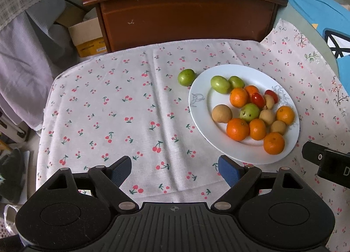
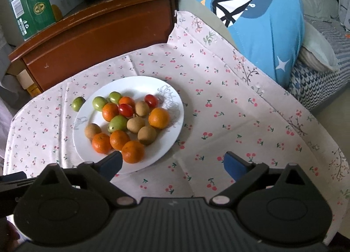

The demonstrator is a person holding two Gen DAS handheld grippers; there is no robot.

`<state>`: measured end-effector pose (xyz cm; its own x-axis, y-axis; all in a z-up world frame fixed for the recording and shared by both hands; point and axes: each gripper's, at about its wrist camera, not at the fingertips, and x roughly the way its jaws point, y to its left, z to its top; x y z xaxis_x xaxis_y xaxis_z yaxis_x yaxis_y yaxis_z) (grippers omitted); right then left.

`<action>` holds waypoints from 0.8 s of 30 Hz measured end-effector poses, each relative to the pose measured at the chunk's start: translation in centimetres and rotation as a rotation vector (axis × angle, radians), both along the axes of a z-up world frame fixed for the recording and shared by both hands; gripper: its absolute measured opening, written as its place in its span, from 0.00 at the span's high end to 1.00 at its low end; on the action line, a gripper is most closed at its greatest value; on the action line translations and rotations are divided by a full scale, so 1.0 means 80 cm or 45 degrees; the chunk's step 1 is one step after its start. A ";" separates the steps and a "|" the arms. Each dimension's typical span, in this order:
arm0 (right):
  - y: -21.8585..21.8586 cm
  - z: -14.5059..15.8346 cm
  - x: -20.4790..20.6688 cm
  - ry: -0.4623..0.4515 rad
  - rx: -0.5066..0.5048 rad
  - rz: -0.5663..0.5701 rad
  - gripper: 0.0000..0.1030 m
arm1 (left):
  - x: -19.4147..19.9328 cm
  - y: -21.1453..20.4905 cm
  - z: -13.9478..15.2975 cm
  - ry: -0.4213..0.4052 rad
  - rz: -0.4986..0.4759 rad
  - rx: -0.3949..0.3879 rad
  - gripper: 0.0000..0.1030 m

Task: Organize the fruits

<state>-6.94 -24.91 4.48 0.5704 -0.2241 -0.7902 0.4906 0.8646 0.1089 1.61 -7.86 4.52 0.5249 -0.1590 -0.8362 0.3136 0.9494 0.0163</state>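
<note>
Item: white plate point(image 1: 198, 107) on cherry-print cloth point(image 1: 109, 109), holding mixed fruit heaped together: mandarins point(image 1: 237, 129), green plums point(image 1: 220, 84), brown longans point(image 1: 221, 113), cherry tomatoes point(image 1: 258, 99). One stray green plum point(image 1: 186, 77) lies on the cloth just beside the plate's far rim; either outcast or sorted apart, I cannot tell which. My left gripper point(image 1: 175, 170) and right gripper point(image 2: 172, 164) both hover spread wide, empty, ready to take round fruit.
</note>
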 end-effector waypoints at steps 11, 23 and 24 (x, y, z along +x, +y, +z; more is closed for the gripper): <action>0.000 -0.004 0.004 0.020 -0.025 -0.005 0.04 | 0.005 -0.001 -0.006 0.019 0.010 0.003 0.15; 0.004 -0.014 0.012 0.057 -0.026 0.007 0.04 | 0.008 -0.005 -0.009 0.016 0.016 0.028 0.15; 0.004 -0.015 0.013 0.060 -0.027 0.007 0.04 | 0.009 -0.005 -0.010 0.016 0.017 0.031 0.15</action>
<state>-5.88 -24.57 3.30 0.5338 -0.2381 -0.8114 0.4901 0.8691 0.0674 2.31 -8.28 3.75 0.5164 -0.1314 -0.8462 0.3010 0.9530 0.0357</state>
